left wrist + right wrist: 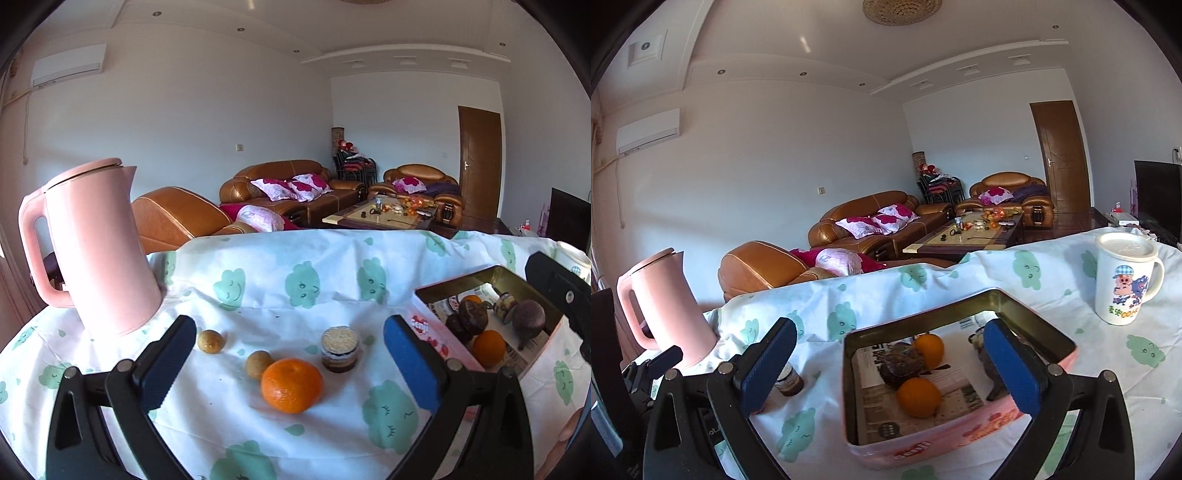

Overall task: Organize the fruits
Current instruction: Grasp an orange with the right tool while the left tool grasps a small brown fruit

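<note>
Left gripper: fingers wide apart, empty, above orange. Right gripper: fingers spread, empty, over pink tin. Tin lettering unreadable.

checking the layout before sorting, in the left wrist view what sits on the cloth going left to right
pink kettle → small brown fruit → second small brown fruit → loose orange → little jar → pink tin holding oranges and dark fruits → white mug at the far right edge

oranges 3 | longans 2 | jar 1 | kettle 1 | mug 1 | tin 1
</note>
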`<action>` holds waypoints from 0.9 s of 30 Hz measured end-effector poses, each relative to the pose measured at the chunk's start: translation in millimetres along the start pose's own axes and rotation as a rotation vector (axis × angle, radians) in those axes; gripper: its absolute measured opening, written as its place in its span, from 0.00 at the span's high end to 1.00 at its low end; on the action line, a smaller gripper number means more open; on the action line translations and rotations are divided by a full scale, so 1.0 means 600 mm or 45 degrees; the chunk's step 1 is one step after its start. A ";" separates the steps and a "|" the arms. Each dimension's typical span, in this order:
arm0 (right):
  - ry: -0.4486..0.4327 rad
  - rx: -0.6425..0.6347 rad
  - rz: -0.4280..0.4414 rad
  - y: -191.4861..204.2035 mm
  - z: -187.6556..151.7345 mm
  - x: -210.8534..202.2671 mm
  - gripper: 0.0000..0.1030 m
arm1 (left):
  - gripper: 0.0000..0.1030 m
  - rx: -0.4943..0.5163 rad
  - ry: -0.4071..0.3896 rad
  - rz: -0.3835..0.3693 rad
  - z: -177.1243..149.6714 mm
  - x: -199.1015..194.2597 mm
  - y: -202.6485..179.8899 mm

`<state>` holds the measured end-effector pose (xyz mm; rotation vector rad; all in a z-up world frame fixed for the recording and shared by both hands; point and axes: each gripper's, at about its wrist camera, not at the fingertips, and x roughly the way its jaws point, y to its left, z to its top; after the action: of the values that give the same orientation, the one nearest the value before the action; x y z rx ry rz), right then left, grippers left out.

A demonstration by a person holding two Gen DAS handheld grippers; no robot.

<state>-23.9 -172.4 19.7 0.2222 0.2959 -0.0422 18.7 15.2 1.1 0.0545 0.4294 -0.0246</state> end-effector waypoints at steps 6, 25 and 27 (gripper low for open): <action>0.088 -0.046 0.047 0.057 -0.013 0.032 0.01 | 0.00 -0.032 0.019 0.089 0.003 0.024 0.074; 0.628 -0.341 0.294 0.235 -0.097 0.151 0.31 | 0.00 -0.269 0.218 0.387 0.005 0.069 0.231; 0.686 -0.352 0.282 0.243 -0.105 0.170 0.31 | 0.00 -0.266 0.232 0.401 0.005 0.073 0.237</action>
<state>66.4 -17.3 -38.2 -0.0149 0.8052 0.2806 64.8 156.6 -7.3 -0.0822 0.5991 0.3373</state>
